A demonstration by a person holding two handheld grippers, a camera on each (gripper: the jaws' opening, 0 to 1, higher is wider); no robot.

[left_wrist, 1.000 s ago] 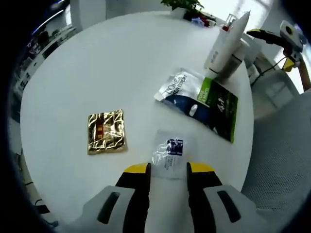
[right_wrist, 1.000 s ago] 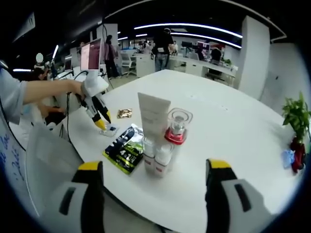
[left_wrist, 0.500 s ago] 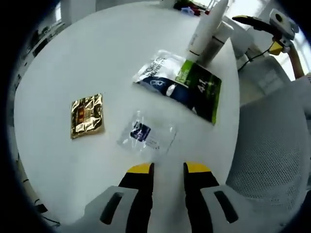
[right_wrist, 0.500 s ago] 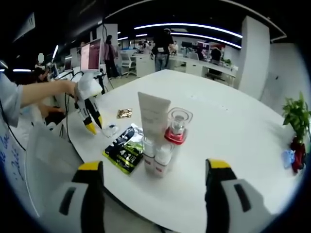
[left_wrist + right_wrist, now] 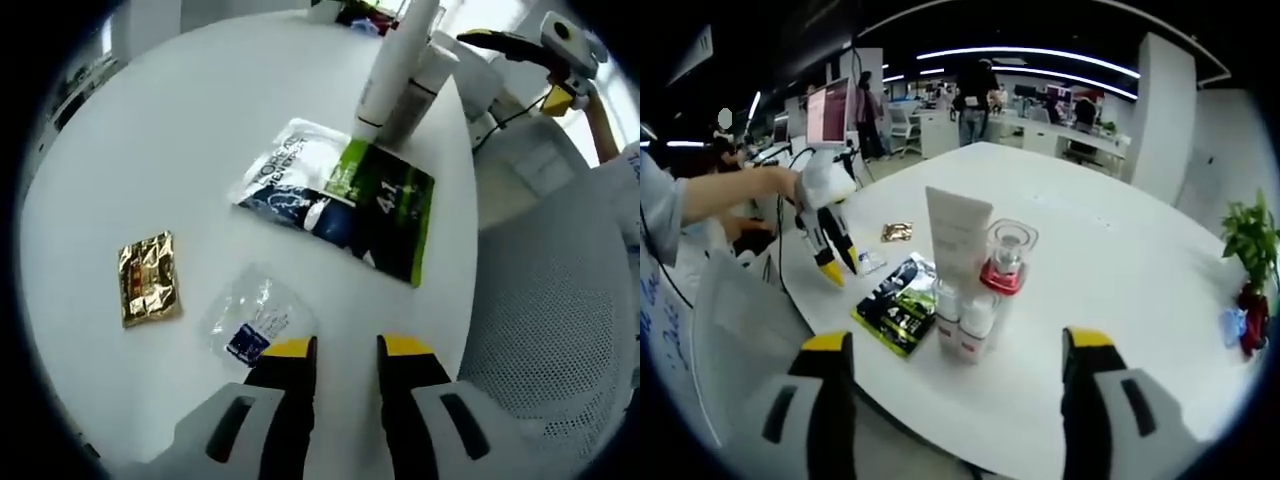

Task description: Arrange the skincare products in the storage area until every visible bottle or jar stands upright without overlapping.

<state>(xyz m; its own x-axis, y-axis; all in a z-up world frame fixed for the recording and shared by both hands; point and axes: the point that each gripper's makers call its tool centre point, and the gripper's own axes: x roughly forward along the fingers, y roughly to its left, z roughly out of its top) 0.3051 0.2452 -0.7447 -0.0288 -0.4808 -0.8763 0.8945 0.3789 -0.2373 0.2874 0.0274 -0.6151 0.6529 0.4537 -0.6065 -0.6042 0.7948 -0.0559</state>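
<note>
A: Big round white bench (image 5: pixel 250 90), and the left claw (image 5: pixel 346 347) has backed off. A second ago its tips sat at the clear plastic sachet with the dark label (image 5: pixel 250 322); now its jaws are narrow and empty above the near edge.

B: So the sachet lies flat beside the crinkled gold foil packet (image 5: pixel 150 279). Nothing gained yet?

A: That's my read. The green-and-navy flat pouch (image 5: pixel 340 196) hasn't budged either, and lies just in front of the upright cluster.

B: And the cluster?

A: The tall white tube (image 5: pixel 958 240), the clear jar with the red collar (image 5: pixel 1004 258) and the small white bottles (image 5: pixel 965 322) stand upright, touching. The right claw (image 5: pixel 955 345) hangs wide, empty, near them.

B: Anything unclear?

A: The bottles overlap in the right gripper view, so I can't count them. In the left gripper view the tube's top is cut off.
</note>
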